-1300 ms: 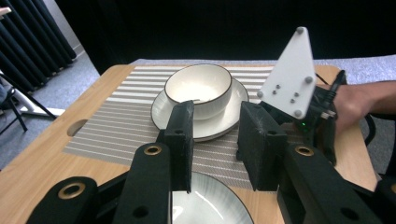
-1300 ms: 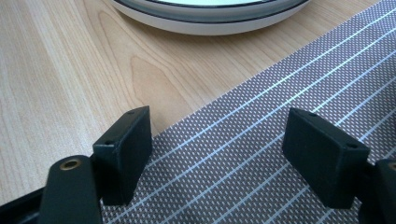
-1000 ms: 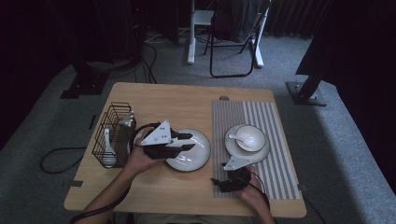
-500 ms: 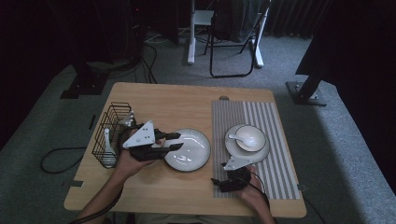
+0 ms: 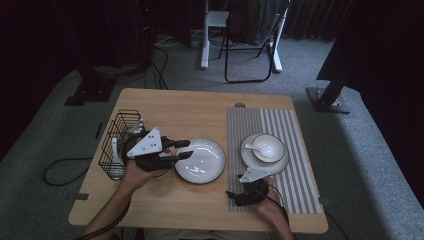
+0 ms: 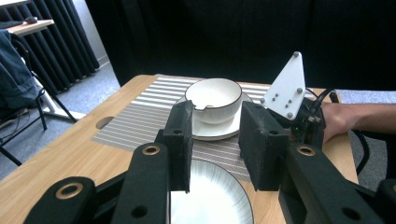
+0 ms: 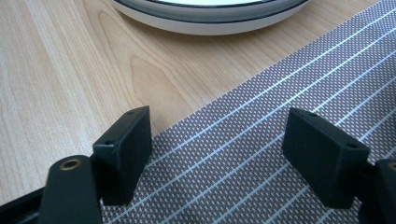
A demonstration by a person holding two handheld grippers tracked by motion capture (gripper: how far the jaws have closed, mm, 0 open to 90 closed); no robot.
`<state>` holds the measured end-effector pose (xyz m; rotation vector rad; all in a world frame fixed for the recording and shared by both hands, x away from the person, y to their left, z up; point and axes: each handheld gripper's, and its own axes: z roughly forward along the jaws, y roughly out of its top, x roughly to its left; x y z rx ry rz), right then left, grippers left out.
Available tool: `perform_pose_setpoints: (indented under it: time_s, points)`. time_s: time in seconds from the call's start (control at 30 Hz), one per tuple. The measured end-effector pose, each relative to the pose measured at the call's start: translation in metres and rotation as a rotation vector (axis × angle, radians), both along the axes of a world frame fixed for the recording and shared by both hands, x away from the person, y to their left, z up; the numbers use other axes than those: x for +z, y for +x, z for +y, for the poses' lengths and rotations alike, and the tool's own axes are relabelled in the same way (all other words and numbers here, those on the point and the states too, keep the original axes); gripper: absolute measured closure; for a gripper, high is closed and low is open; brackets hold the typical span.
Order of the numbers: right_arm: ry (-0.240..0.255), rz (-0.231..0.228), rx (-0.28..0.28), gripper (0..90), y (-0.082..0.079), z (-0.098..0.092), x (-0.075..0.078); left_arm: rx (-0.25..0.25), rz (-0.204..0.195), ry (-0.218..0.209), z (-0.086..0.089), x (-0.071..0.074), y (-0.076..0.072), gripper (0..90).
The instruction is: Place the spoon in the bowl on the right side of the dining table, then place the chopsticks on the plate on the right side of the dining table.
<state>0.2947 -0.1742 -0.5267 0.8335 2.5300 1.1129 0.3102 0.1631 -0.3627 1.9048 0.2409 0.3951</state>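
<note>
Left gripper [image 5: 184, 149] held over plate [image 5: 200, 160] rim, jaws part open, nothing gripped. Right gripper [image 7: 217, 156] rested on mat [image 7: 280, 140] edge, jaws wide, empty. Plate set mid-table, beside basket [image 5: 117, 142].

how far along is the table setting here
Done: a bowl with a spoon sits on a saucer on the striped mat. In hand: the left gripper hovers open at the plate's rim, nothing held. Probably left: cutlery in the wire basket.
</note>
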Motion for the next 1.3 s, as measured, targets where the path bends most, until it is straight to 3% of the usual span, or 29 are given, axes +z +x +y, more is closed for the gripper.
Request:
perform_pose_setpoints:
  time_s: [0.4, 0.87, 1.03, 1.3]
  points:
    - [0.000, 0.000, 0.000, 23.8, 0.000, 0.000, 0.000, 0.012, 0.015, -0.016, 0.005, 0.000, 0.002, 65.7]
    - [0.006, -0.003, 0.016, 23.5, 0.001, -0.001, 0.004, 0.018, 0.016, -0.039, 0.015, 0.009, -0.002, 65.7]
    - [0.024, -0.029, 0.003, 23.5, 0.004, -0.006, 0.014, 0.034, 0.013, -0.042, 0.025, 0.017, -0.005, 65.6]
    - [0.010, -0.039, 0.008, 23.4, 0.006, -0.004, 0.016, 0.051, -0.010, -0.042, 0.037, 0.031, -0.012, 64.9]
